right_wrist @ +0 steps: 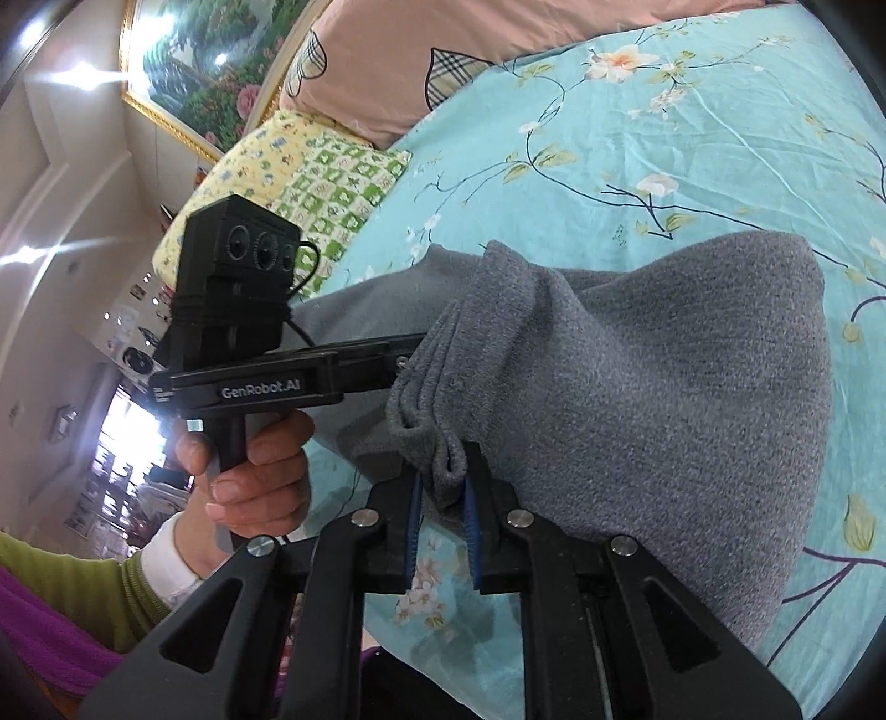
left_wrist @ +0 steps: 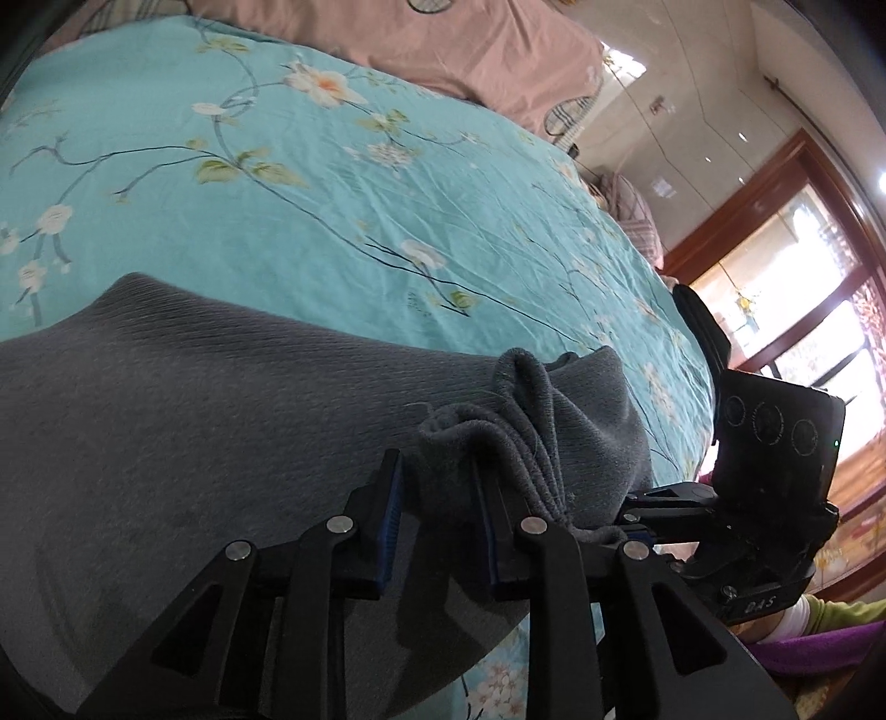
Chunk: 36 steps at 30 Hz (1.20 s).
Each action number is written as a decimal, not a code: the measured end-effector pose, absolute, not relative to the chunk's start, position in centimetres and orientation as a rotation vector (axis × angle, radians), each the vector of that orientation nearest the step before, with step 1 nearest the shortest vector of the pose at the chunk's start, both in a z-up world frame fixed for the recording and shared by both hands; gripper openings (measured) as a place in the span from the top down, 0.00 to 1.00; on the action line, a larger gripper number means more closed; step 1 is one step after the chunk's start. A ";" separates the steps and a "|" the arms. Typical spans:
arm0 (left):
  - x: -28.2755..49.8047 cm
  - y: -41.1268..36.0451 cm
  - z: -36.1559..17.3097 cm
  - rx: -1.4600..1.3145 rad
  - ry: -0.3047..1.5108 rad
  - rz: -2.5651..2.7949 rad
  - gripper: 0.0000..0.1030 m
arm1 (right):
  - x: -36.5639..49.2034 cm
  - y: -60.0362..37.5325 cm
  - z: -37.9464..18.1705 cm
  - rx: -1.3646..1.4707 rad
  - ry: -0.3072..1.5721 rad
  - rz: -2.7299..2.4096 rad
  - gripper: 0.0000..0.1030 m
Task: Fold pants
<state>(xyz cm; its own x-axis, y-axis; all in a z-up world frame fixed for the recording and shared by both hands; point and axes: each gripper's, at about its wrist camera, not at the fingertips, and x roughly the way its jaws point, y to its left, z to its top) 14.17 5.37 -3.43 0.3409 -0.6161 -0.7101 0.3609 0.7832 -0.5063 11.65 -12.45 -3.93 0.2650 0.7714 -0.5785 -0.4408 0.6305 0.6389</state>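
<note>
The grey knit pants (left_wrist: 194, 421) lie over the teal flowered bed sheet (left_wrist: 277, 183), lifted at one bunched edge. My left gripper (left_wrist: 437, 471) is shut on that bunched edge of several layers. My right gripper (right_wrist: 443, 476) is shut on the same bunched edge, and the pants (right_wrist: 664, 399) spread from it to the right. The two grippers are close side by side: the right gripper shows at the right of the left wrist view (left_wrist: 775, 471), and the left gripper with the hand holding it shows at the left of the right wrist view (right_wrist: 249, 354).
A pink pillow (left_wrist: 443, 44) lies at the head of the bed, and a yellow and green patchwork pillow (right_wrist: 310, 171) lies beside it. A framed painting (right_wrist: 210, 61) hangs on the wall. A wooden-framed window (left_wrist: 803, 288) stands beyond the bed's edge.
</note>
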 end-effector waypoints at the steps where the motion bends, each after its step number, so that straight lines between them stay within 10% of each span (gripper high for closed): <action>1: 13.9 5.9 -3.3 -0.291 1.040 -0.620 0.75 | 11.6 -12.2 -3.8 0.372 1.002 0.848 0.79; 9: 11.4 10.5 -2.3 -0.400 0.992 -0.480 0.71 | 10.8 -10.2 -2.8 0.300 0.988 0.880 0.42; 36: 0.4 24.3 -0.4 -0.677 0.833 -0.109 0.51 | 13.3 -3.1 1.7 0.285 0.946 1.131 0.38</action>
<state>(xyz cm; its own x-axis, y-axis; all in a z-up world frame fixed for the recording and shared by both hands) 0.42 24.34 -0.41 0.6802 -0.3446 -0.6470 -0.1669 0.7867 -0.5944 13.30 -3.06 1.67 0.1031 0.8624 -0.4955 -0.6403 0.4388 0.6305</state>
